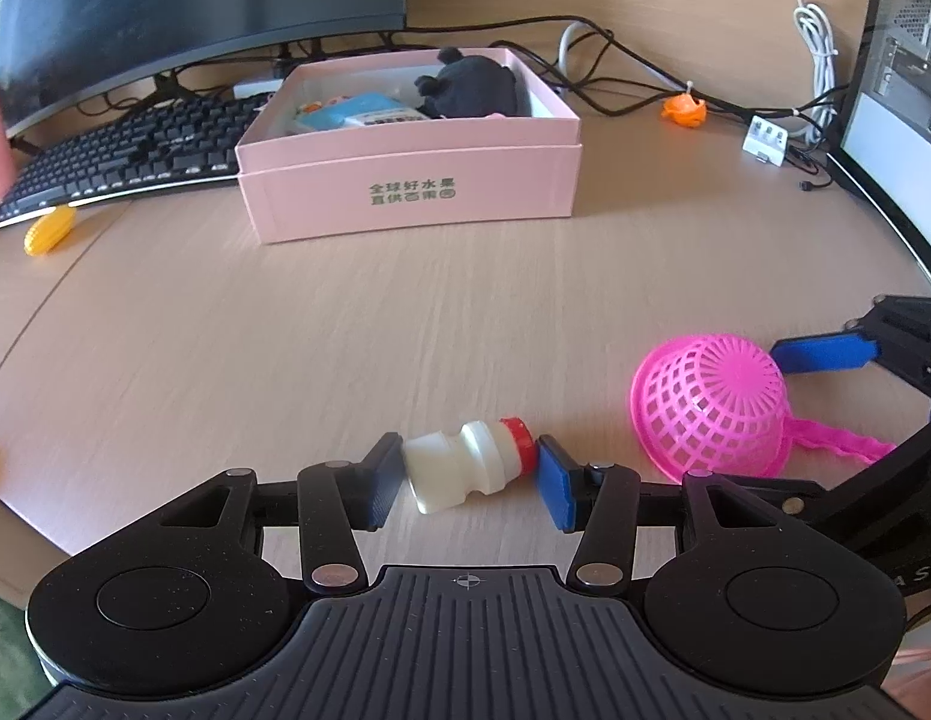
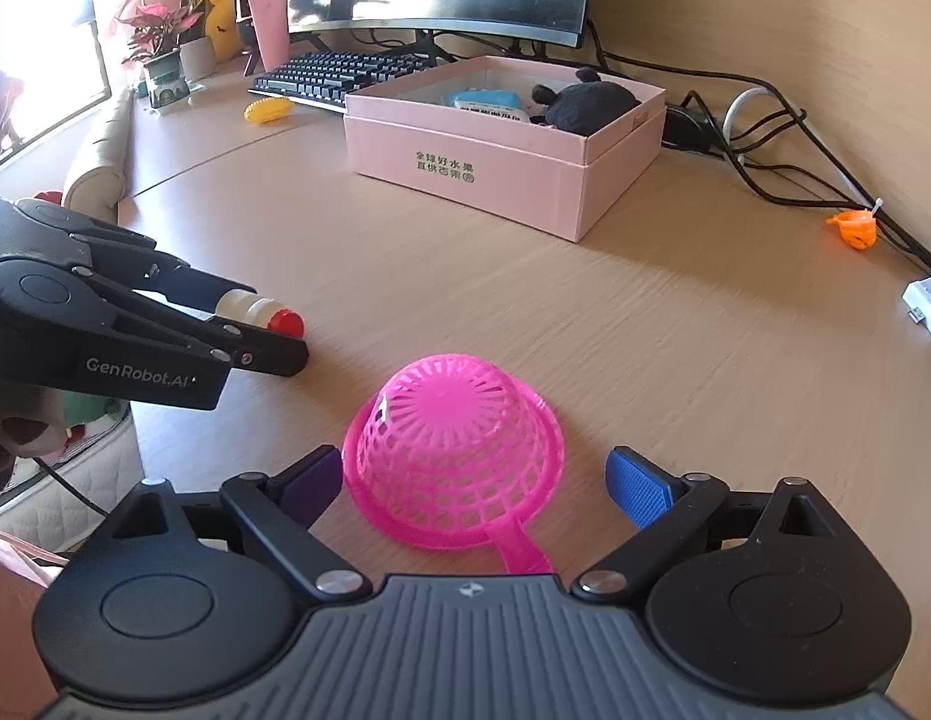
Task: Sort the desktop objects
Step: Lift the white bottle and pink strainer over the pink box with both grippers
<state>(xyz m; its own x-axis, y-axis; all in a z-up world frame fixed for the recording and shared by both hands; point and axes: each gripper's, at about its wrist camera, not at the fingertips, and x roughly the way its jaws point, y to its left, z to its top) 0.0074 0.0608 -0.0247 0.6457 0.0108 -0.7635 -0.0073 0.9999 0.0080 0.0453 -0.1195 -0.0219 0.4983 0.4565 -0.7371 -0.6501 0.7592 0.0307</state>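
A small white bottle point(image 1: 465, 471) with a red cap lies on its side on the wooden desk. My left gripper point(image 1: 468, 480) is shut on it, one pad on its base and one on its cap. The right wrist view shows the same left gripper point(image 2: 267, 330) and bottle point(image 2: 249, 306) at the left. A pink mesh basket point(image 2: 459, 438) with a handle sits upside down. My right gripper point(image 2: 474, 480) is open around it, and its blue pad point(image 2: 636, 486) stands clear of the rim. Behind stands an open pink box point(image 1: 405, 180) holding a black plush point(image 1: 471, 84) and a blue packet.
A black keyboard point(image 1: 123, 156) and a monitor point(image 1: 195, 0) stand behind the box on the left. A yellow corn toy point(image 1: 48, 231) lies by the keyboard. At the right are an orange toy point(image 1: 684, 108), a white adapter point(image 1: 765, 141) and cables. A potted plant point(image 2: 159, 36) is far left.
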